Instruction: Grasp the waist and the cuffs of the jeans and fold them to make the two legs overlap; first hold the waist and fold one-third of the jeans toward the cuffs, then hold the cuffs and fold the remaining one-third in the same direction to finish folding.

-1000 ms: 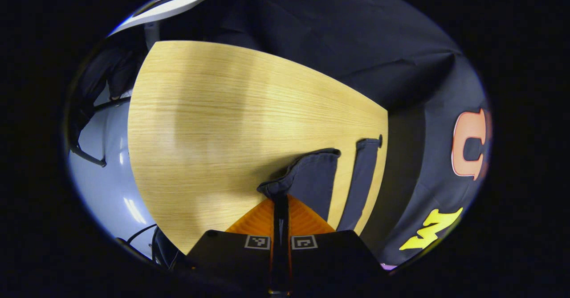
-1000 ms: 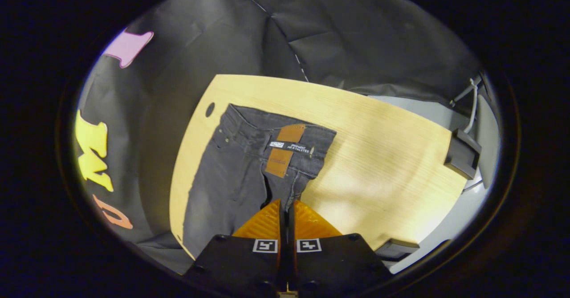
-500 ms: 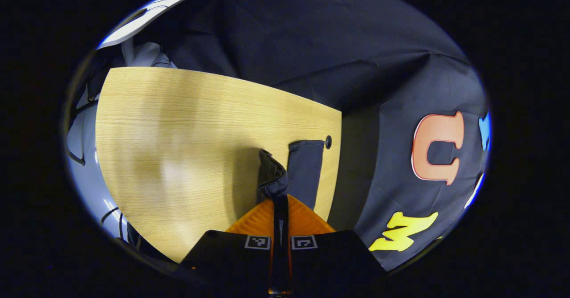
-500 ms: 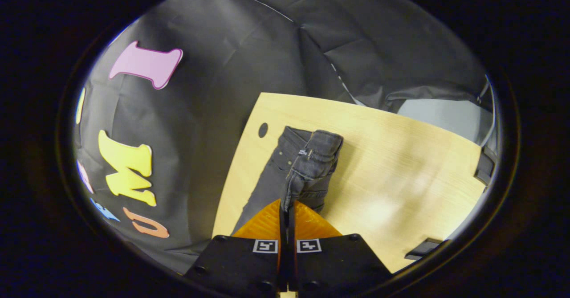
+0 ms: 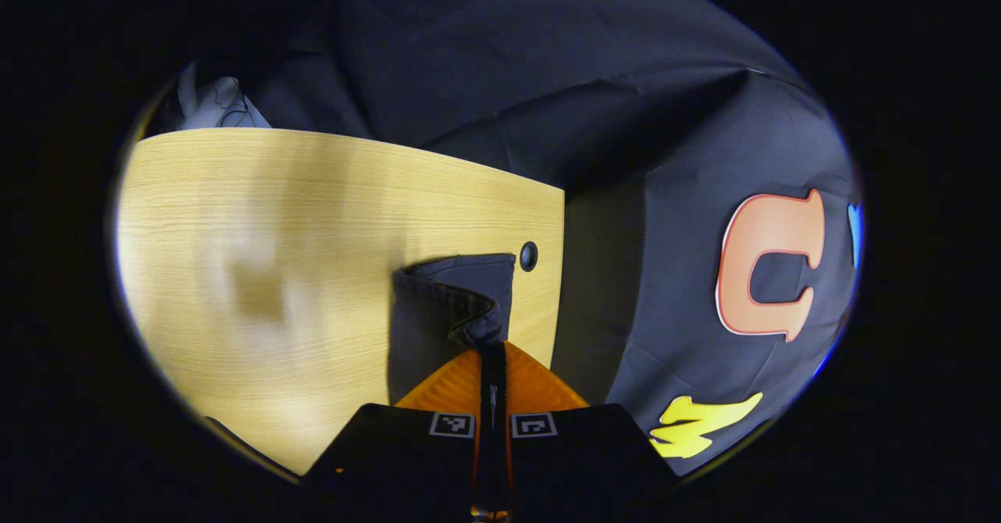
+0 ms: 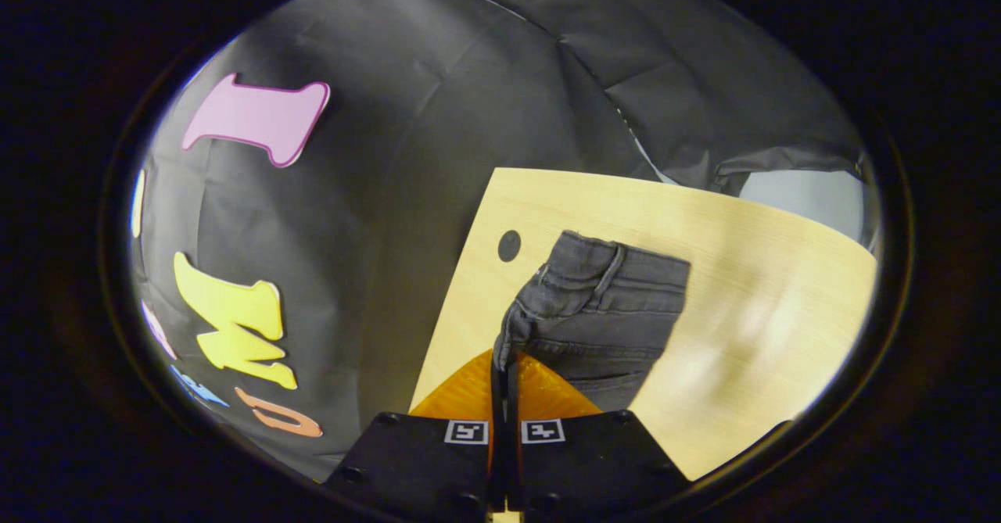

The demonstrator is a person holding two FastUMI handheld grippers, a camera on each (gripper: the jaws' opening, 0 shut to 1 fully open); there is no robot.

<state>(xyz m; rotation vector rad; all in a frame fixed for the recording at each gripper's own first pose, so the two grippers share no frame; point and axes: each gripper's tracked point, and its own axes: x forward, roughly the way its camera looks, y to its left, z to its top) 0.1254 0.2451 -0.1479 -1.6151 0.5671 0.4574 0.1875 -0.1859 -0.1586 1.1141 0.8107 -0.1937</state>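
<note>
Pinching the cuff [image 5: 461, 292] of the dark jeans, the left gripper [image 5: 493, 355] is holding its two fingers pressed together on the cloth, with the hem curling up out of the narrow slit between them. In the left gripper view the cuff end is lying on the wooden table [image 5: 274, 218], close to the table's right edge (as that camera sees it), and just beside a small round hole [image 5: 529, 256] in the tabletop. Part of the cuff is lying flat on the wood, while the gripped corner is lifting and folding over on itself.

In the right gripper view, the right gripper [image 6: 504, 367] is likewise clamping its fingers together on the waist [image 6: 598, 304] of the jeans, gripping a seam edge that is rising straight from the fingertips. The waistband, with a belt loop showing, is draping away from the grip and spreading over the table [image 6: 766, 273], which is carrying the same kind of round hole [image 6: 509, 245] just beside the cloth near the table's edge. The denim here is looking doubled over (one layer seems to be lying on another), though the view is not letting me tell how evenly the legs are overlapping. Black booth cloth is hanging behind the table in both views.
</note>
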